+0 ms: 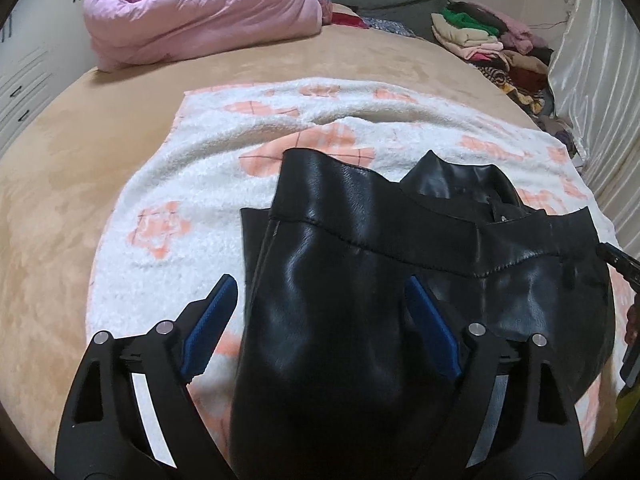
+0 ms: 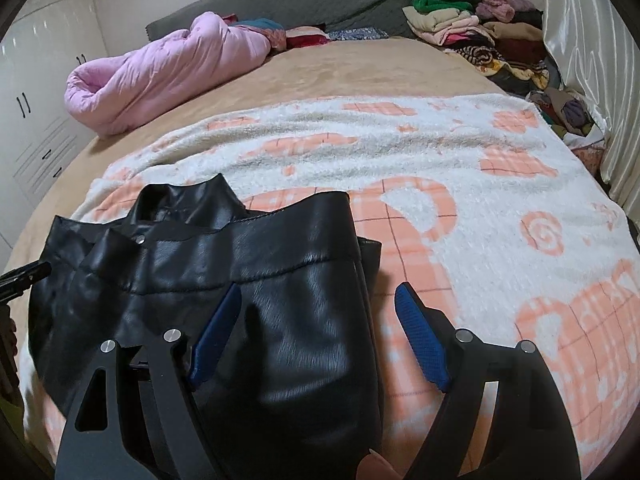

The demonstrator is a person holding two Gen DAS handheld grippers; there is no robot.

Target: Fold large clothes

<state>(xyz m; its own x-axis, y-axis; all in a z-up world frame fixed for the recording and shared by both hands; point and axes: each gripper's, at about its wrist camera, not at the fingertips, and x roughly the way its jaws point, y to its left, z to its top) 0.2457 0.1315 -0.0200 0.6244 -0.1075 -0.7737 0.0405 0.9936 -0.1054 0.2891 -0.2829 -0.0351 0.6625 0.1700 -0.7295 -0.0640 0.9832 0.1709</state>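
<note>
Two sets of tongs hang over a black faux-leather garment (image 1: pixel 360 264) that lies partly folded on a white fleece blanket with peach patterns (image 1: pixel 168 208), spread over the tan bed (image 1: pixel 60 184). Both the left tongs (image 1: pixel 320 320) and the right tongs (image 2: pixel 320 328) stand wide, their blue pads clear of the material and gripping nothing. In the left wrist view the garment's left edge passes between the pads; in the right wrist view its right edge does the same. A stitched seam runs across the piece, with a snap and a collar-like flap beyond it.

Judging by its sheen and the broad, rounded creases, this material is likely heavier than ordinary cloth, smooth and rather slippery, and inclined to spring back instead of holding a sharp fold. A pinch on a flat glossy panel may slide off; the stitched seam or a doubled side edge should give firmer purchase. Taking both side edges level with each other would keep the next fold square.

A pink quilt (image 1: pixel 200 12) and piled clothes (image 2: pixel 472 36) lie well apart near the headboard.
</note>
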